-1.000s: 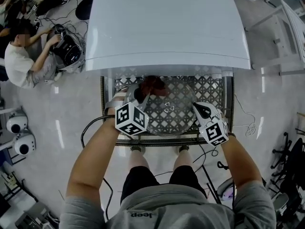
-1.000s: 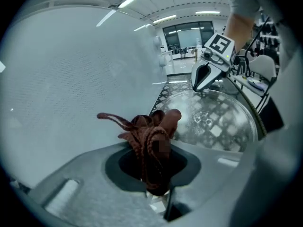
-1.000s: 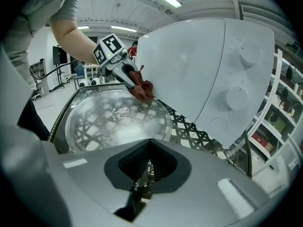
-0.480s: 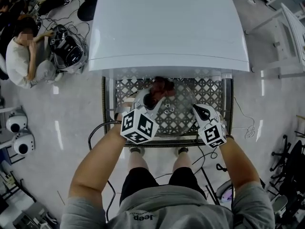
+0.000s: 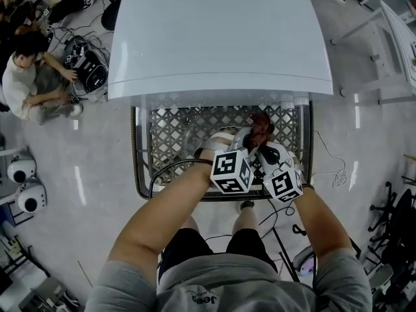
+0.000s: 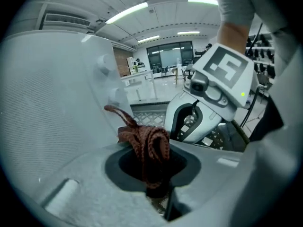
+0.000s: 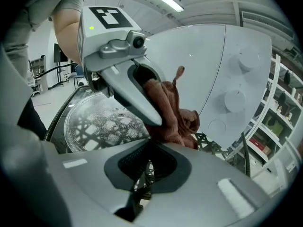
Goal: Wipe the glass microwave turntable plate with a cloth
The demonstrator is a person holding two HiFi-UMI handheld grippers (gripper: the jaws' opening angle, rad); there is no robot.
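The clear glass plate (image 5: 198,142) lies on the lattice table top (image 5: 162,129) in front of the white microwave (image 5: 214,38). My left gripper (image 5: 250,135) is shut on a bunched reddish-brown cloth (image 5: 261,123) and holds it over the plate's right side, close to the microwave front. In the left gripper view the cloth (image 6: 144,143) sticks up out of the jaws. My right gripper (image 5: 268,151) sits just right of the left one, shut on the plate's right rim. The right gripper view shows the plate (image 7: 102,122) ahead-left, with the left gripper (image 7: 142,105) and cloth (image 7: 173,110) close in front.
The microwave's control knobs (image 7: 234,98) face the right gripper. A person (image 5: 29,83) sits on the floor at the far left among cables and gear (image 5: 88,54). Shelving (image 7: 279,112) stands to the right. The table's metal rim (image 5: 140,174) bounds the lattice.
My left gripper has carried the cloth from the plate's far left across to its right side, ending beside the right gripper. The right gripper has hardly moved.
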